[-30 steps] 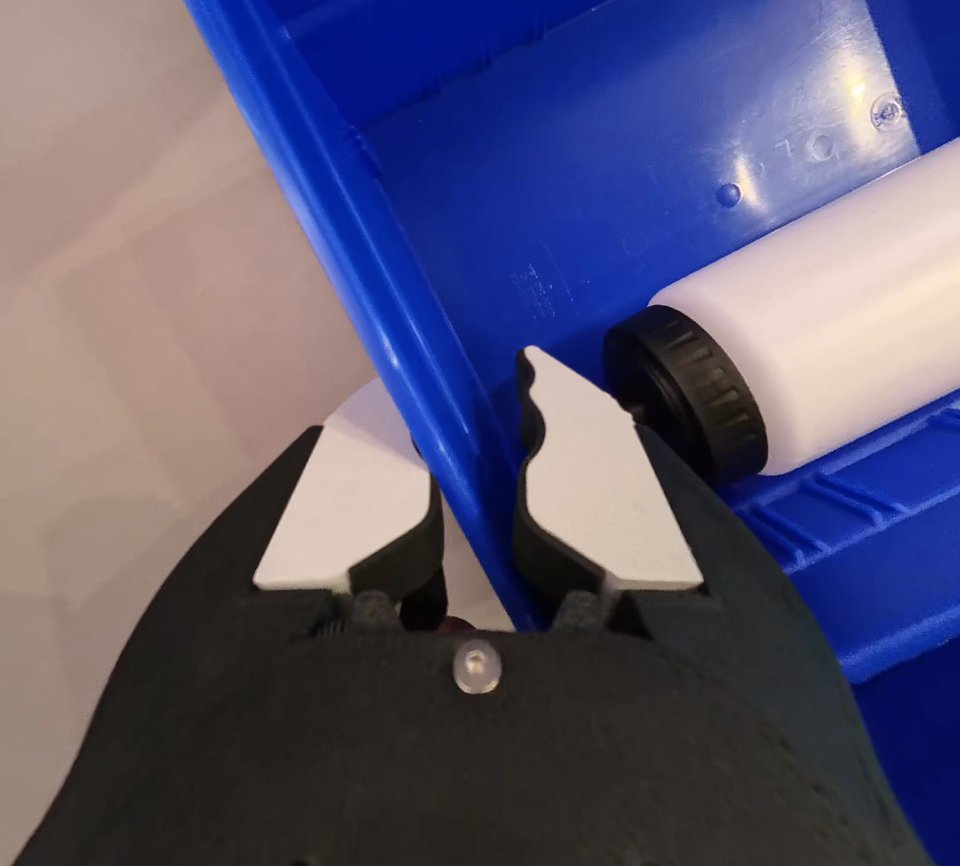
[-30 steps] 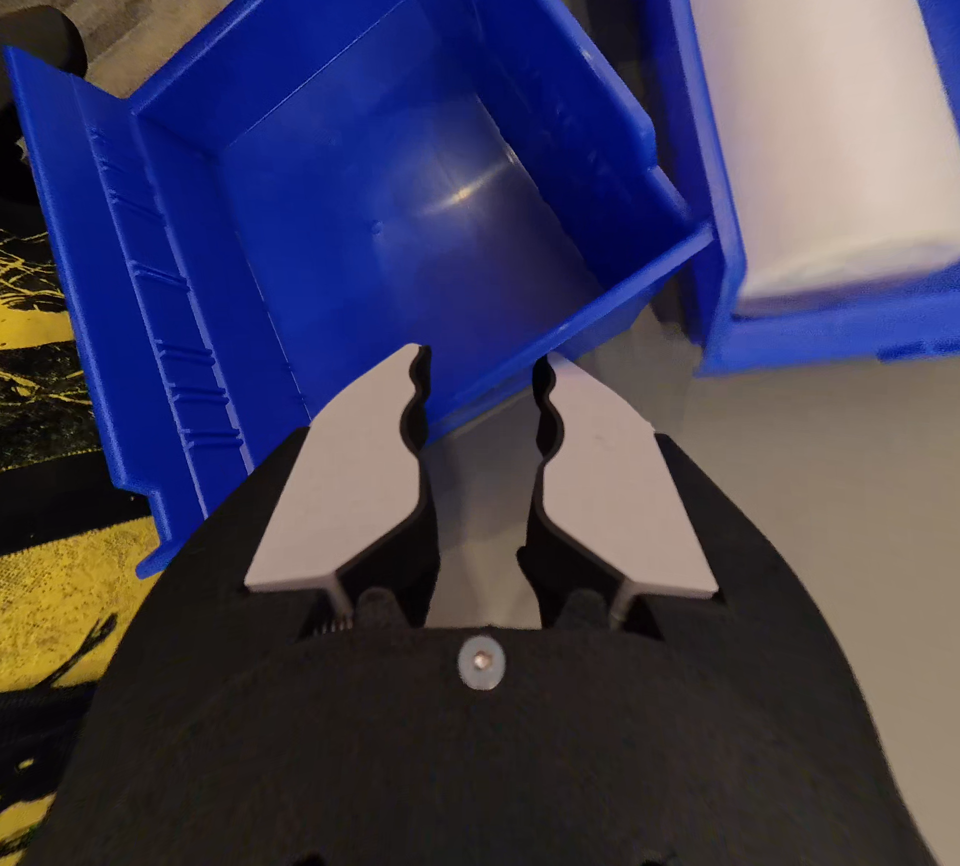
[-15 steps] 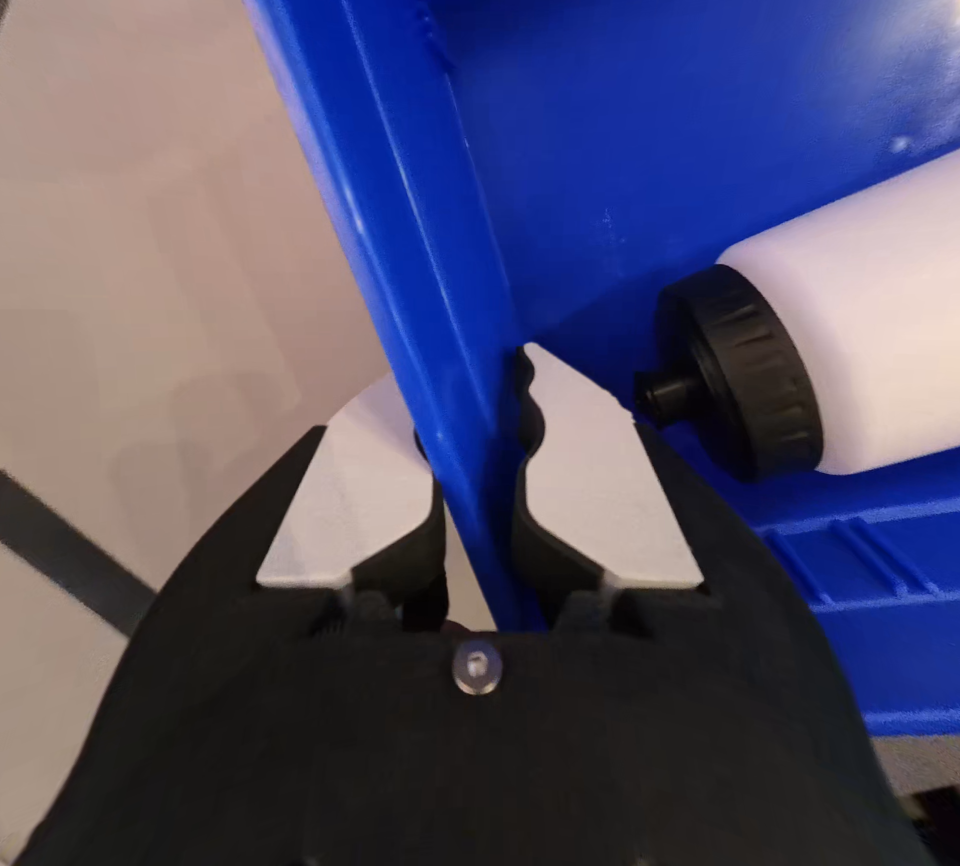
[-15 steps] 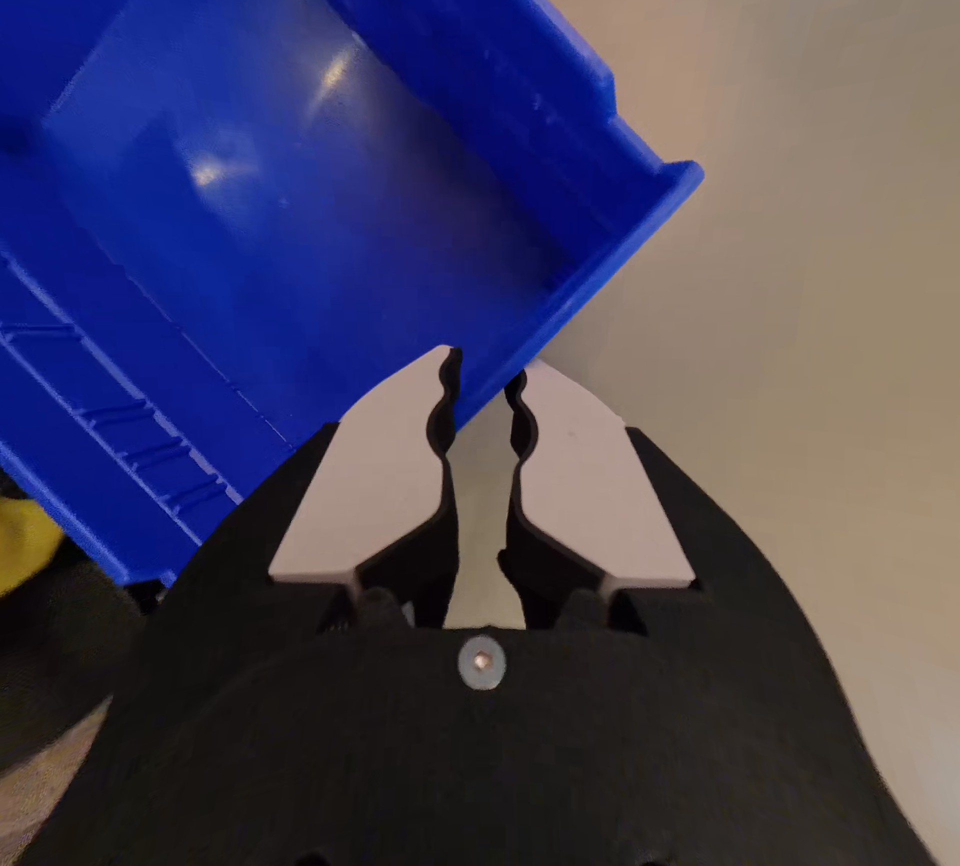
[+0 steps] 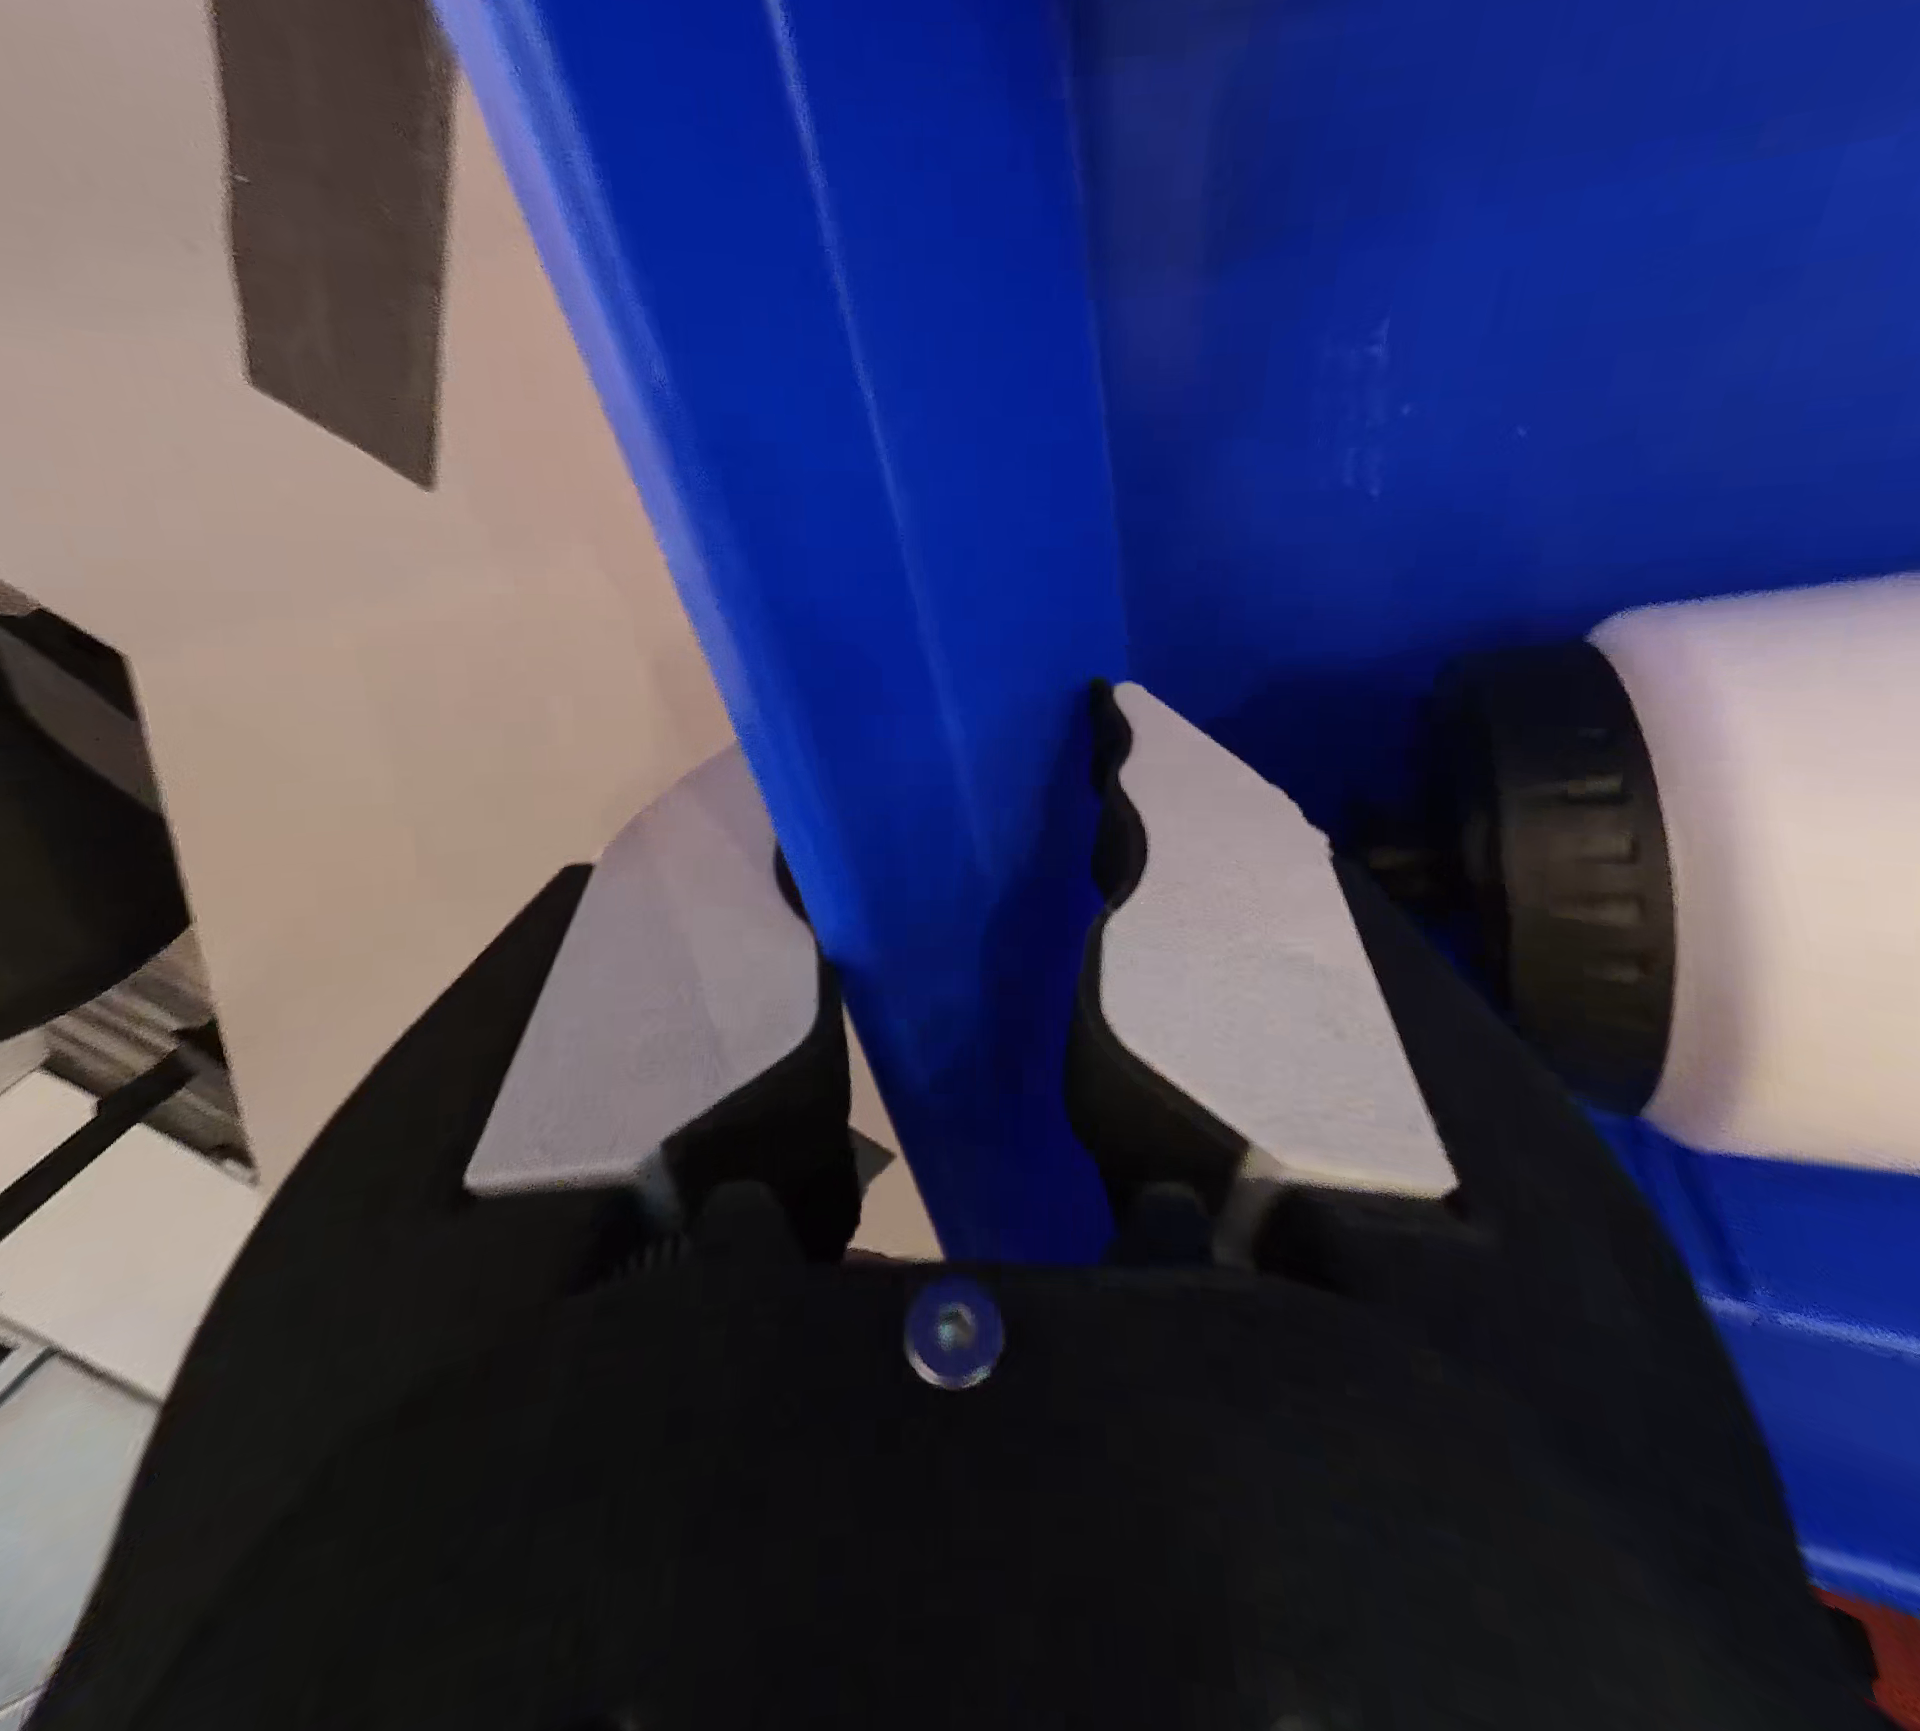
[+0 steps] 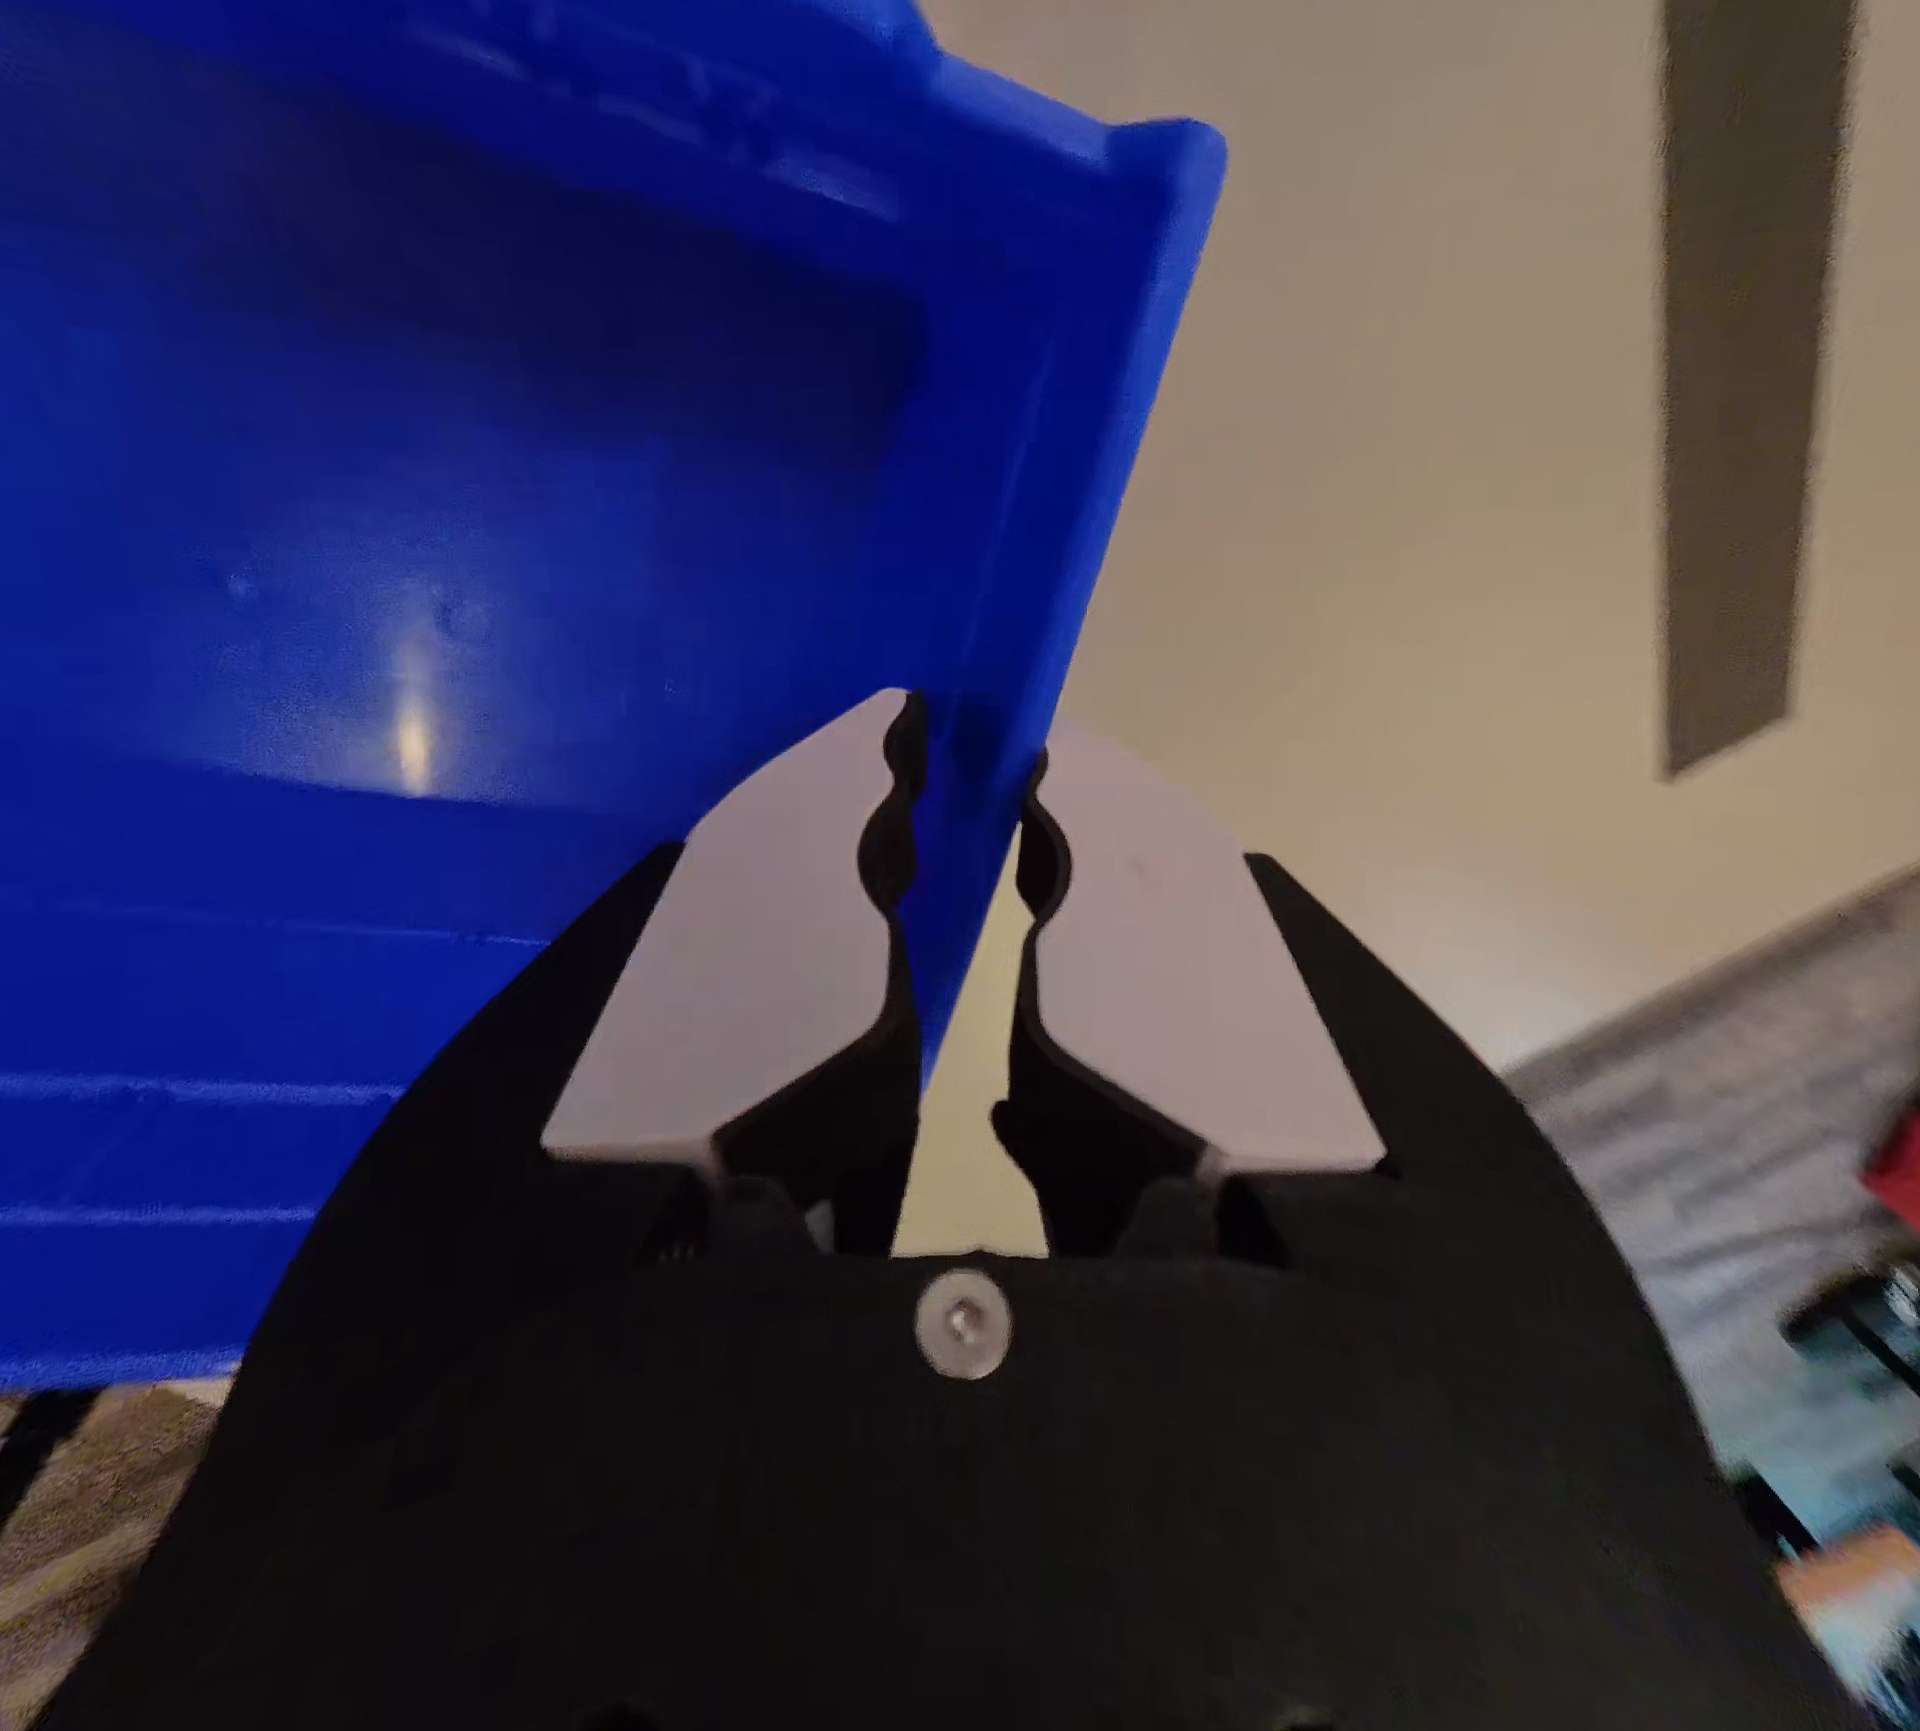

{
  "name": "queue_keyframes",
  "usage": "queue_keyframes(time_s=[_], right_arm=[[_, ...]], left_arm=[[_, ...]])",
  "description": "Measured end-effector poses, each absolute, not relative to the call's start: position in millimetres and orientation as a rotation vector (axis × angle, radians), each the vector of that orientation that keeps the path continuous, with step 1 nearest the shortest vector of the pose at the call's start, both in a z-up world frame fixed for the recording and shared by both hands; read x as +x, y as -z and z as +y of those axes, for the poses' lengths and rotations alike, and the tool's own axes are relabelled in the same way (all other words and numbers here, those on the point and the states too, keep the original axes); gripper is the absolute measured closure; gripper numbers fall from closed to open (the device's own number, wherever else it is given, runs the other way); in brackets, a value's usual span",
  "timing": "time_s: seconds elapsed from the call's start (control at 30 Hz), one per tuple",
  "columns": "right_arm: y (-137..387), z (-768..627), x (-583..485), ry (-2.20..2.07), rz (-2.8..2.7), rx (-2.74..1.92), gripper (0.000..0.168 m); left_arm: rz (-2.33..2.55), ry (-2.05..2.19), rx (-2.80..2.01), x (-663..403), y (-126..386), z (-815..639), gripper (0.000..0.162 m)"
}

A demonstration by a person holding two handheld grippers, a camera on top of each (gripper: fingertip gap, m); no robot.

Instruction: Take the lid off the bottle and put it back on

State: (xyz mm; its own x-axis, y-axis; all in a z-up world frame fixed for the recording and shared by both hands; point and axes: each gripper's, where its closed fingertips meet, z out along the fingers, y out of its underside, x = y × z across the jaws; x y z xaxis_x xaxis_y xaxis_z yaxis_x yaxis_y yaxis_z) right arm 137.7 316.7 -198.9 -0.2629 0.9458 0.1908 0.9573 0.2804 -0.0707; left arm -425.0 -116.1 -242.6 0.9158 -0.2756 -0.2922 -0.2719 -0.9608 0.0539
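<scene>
Left tongs (image 5: 940,808): clamped on the side wall of the bottle's blue bin (image 5: 1351,331), as a second before.
Right tongs (image 6: 971,736): had narrowed onto the corner wall of the empty blue bin (image 6: 468,434).
Change: both bins looked lifted and tilted; views blurred.
Bottle (image 5: 1787,871): lay inside the held bin, black lid (image 5: 1569,881) still on.
Meaning: unscrewing not begun.
</scene>
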Motion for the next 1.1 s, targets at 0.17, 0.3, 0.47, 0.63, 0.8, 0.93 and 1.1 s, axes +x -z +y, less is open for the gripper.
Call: queue_keyframes(time_s=[0.17, 0.3, 0.47, 0.63, 0.8, 0.93, 1.1], right_arm=[[199.3, 387.1, 105.8, 0.314, -2.296, -1.731, 0.148], [200.2, 425.5, 72.9, 0.428, -2.260, -1.678, 0.143], [201.4, 464.0, 31.9, 0.530, -2.197, -1.611, 0.136], [202.3, 490.6, 0.5, 0.561, -2.164, -1.571, 0.134], [203.2, 504.5, -17.0, 0.573, -2.146, -1.560, 0.133], [204.9, 509.8, -22.5, 0.561, -2.139, -1.582, 0.131], [204.8, 509.5, -22.2, 0.588, -2.136, -1.557, 0.130]], left_arm=[[-0.479, 0.580, 2.988, -457.3, 241.4, -88.7, 0.108], [-0.502, 0.655, 2.928, -480.7, 240.7, -63.1, 0.105], [-0.536, 0.786, 2.793, -509.6, 238.0, -33.8, 0.100], [-0.505, 0.835, 2.753, -531.1, 236.8, -10.5, 0.099], [-0.488, 0.836, 2.754, -544.4, 236.8, 1.5, 0.099], [-0.476, 0.865, 2.757, -551.7, 236.4, 8.5, 0.097], [-0.480, 0.875, 2.756, -556.5, 236.2, 14.5, 0.097]])
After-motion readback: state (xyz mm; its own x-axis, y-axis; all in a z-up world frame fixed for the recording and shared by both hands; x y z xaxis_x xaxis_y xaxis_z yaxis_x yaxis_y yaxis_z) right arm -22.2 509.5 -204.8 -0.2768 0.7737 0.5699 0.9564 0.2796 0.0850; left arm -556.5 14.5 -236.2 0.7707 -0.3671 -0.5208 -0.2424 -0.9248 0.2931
